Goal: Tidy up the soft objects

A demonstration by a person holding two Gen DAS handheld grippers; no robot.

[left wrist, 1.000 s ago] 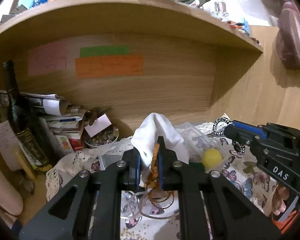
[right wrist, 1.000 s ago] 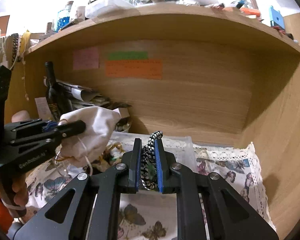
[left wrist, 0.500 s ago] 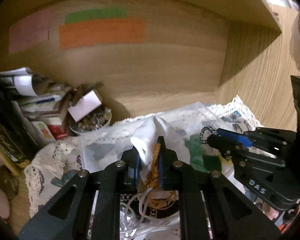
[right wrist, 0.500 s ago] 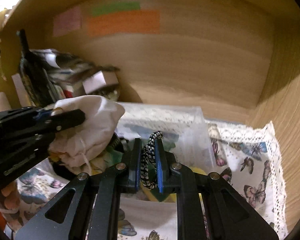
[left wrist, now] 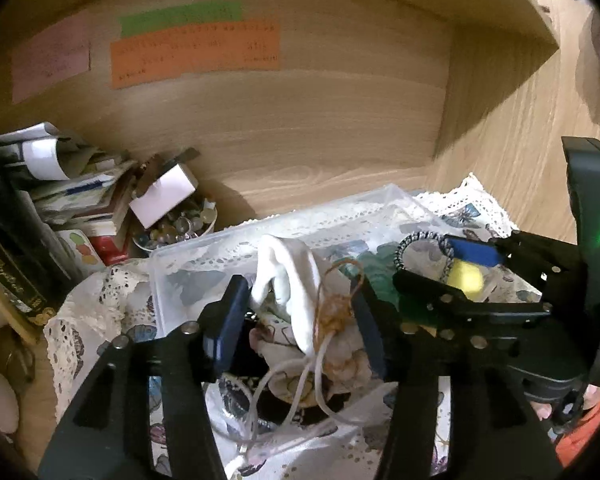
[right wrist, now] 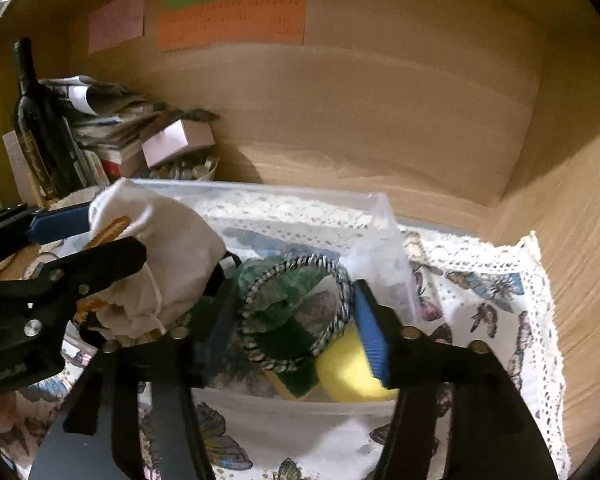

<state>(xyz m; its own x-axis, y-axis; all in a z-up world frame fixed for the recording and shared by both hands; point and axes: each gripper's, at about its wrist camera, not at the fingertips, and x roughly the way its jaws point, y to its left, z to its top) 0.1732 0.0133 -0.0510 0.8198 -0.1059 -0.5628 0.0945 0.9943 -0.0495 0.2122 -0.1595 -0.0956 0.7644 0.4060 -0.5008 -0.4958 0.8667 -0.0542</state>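
Both grippers have been lowered from in front of the shelf back wall to just above the clear plastic storage box (right wrist: 384, 216), and both sets of jaws, clamped a second ago, are now opening.

Left gripper (left wrist: 296, 320): the white cloth drawstring pouch (left wrist: 296, 280) is between the fingers, its neck and tan cord knot upright, but pads are no longer seen pressing on it; the pouch sags down at the box's left end. Whether it rests on the box floor cannot be told.

Right gripper (right wrist: 296, 312): the black-and-white braided elastic ring (right wrist: 340, 280) has sprung back round and is lying nearly flat between the spread fingers, touching or almost touching the right blue pad. It sits on the green crumpled fabric (right wrist: 276, 284), with the yellow foam ball (right wrist: 348, 368) just beside it, all inside the box.

Key relation: both items are directly ahead of and below their own tongs, over the box interior, pouch left, ring right, grippers close side by side. Release judged as under way; a straight pull-back up and away looks needed, with the pouch cord (left wrist: 312, 376) at risk of snagging on a finger.
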